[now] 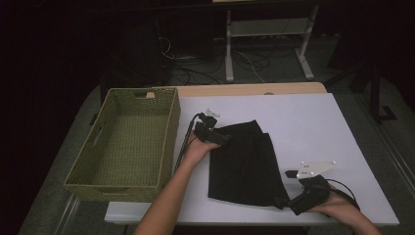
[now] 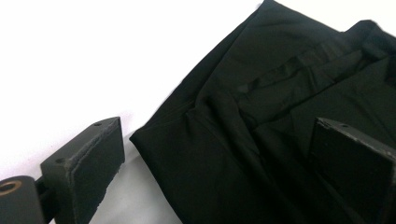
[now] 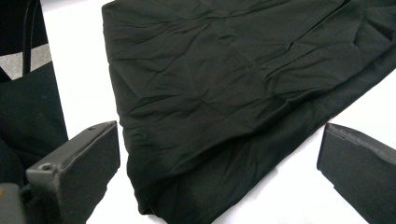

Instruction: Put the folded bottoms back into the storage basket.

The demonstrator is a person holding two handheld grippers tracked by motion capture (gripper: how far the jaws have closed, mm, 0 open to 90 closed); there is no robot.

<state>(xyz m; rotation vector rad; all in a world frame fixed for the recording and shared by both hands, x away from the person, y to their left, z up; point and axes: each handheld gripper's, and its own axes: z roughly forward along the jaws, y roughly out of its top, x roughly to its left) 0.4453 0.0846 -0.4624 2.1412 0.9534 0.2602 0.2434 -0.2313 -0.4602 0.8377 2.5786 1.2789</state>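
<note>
Two wide-open tools, left hand-held gripper (image 1: pixel 221 138) and right hand-held gripper (image 1: pixel 283 201), straddle opposite corners of the black cloth (image 1: pixel 244 164).

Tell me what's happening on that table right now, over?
Left gripper open at black cloth far corner. Right gripper open at near corner. Nothing gripped yet. Basket beside, nothing in the way.

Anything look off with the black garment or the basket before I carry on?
Nothing stands out. The folded black garment lies flat on the white table, only creased. The green woven basket sits upright beside it.
</note>
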